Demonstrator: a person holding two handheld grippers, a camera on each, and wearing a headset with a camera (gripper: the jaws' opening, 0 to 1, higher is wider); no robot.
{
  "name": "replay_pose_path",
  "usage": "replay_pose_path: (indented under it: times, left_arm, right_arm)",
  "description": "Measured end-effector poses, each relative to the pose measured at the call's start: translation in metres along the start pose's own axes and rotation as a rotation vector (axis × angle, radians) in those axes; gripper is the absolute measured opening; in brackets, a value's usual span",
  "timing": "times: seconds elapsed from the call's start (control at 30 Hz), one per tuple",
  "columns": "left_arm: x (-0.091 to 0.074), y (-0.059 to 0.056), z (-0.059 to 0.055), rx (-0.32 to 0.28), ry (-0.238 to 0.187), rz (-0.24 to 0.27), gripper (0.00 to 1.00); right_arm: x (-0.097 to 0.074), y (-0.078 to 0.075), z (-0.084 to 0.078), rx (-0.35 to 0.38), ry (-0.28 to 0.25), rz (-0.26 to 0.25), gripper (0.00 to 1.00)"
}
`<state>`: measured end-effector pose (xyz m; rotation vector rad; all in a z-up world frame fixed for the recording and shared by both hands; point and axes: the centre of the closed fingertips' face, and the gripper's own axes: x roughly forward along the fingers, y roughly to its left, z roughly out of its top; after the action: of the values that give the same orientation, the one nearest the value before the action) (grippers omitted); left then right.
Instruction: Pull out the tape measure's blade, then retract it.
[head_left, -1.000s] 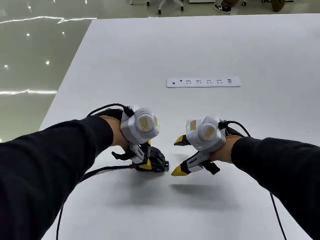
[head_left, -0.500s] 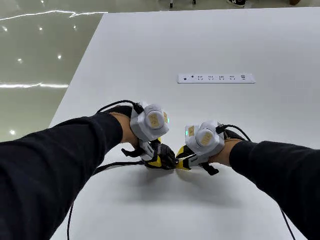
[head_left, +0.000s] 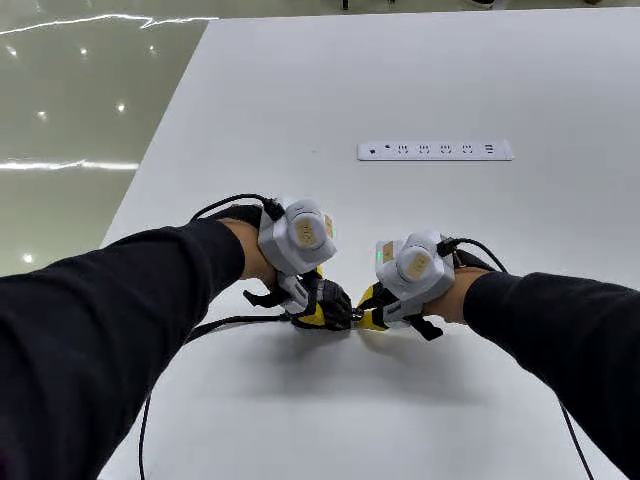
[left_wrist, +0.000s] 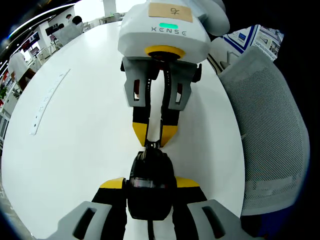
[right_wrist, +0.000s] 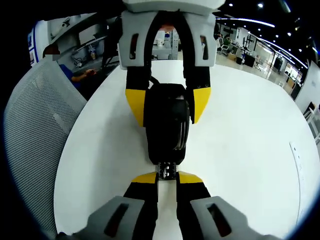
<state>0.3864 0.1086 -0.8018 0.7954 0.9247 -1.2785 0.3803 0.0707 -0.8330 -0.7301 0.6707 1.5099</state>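
The tape measure (right_wrist: 167, 125) was clamped in the left tool (left_wrist: 150, 184) over the counter (head_left: 400, 80); the right tool (right_wrist: 167, 178) was pinched closed on its blade tip (right_wrist: 166, 170). That tip was best drawn straight out, the tape measure steadied.

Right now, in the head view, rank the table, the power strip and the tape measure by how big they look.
Table, largest.
Power strip, next, though farther away.
Tape measure, smallest, partly covered by the left tool.

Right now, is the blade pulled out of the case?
No: the right gripper pinches the hook right against the tape measure, with no blade showing between.
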Motion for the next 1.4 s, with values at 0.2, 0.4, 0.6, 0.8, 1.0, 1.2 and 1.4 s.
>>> replay_pose_path:
  times: [0.2, 0.4, 0.6, 0.8, 1.0, 1.2, 1.4]
  left_arm:
    - [0.001, -0.001, 0.000, -0.004, 0.011, -0.001, 0.31]
    - [0.001, -0.001, 0.000, -0.011, 0.006, 0.000, 0.32]
    - [0.001, -0.001, 0.000, -0.021, 0.002, 0.003, 0.32]
    - [0.001, -0.001, -0.001, -0.027, -0.007, 0.003, 0.32]
    - [0.001, -0.001, -0.001, -0.027, -0.004, 0.008, 0.32]
    - [0.000, -0.001, -0.002, -0.031, -0.010, 0.011, 0.32]
    - [0.000, -0.001, -0.002, -0.030, -0.015, 0.015, 0.32]
  right_arm:
    - [-0.002, 0.002, -0.003, -0.008, 0.009, -0.005, 0.10]
    - [0.001, 0.001, -0.002, 0.008, 0.015, -0.009, 0.11]
    - [0.011, 0.002, 0.003, 0.014, 0.015, -0.030, 0.12]
    - [0.006, 0.001, 0.000, 0.028, 0.019, -0.016, 0.09]
    - [0.003, 0.000, -0.007, 0.036, 0.027, -0.012, 0.09]
    - [-0.001, -0.001, -0.011, 0.039, 0.036, -0.015, 0.09]
    - [-0.006, 0.000, -0.016, 0.049, 0.042, -0.018, 0.09]
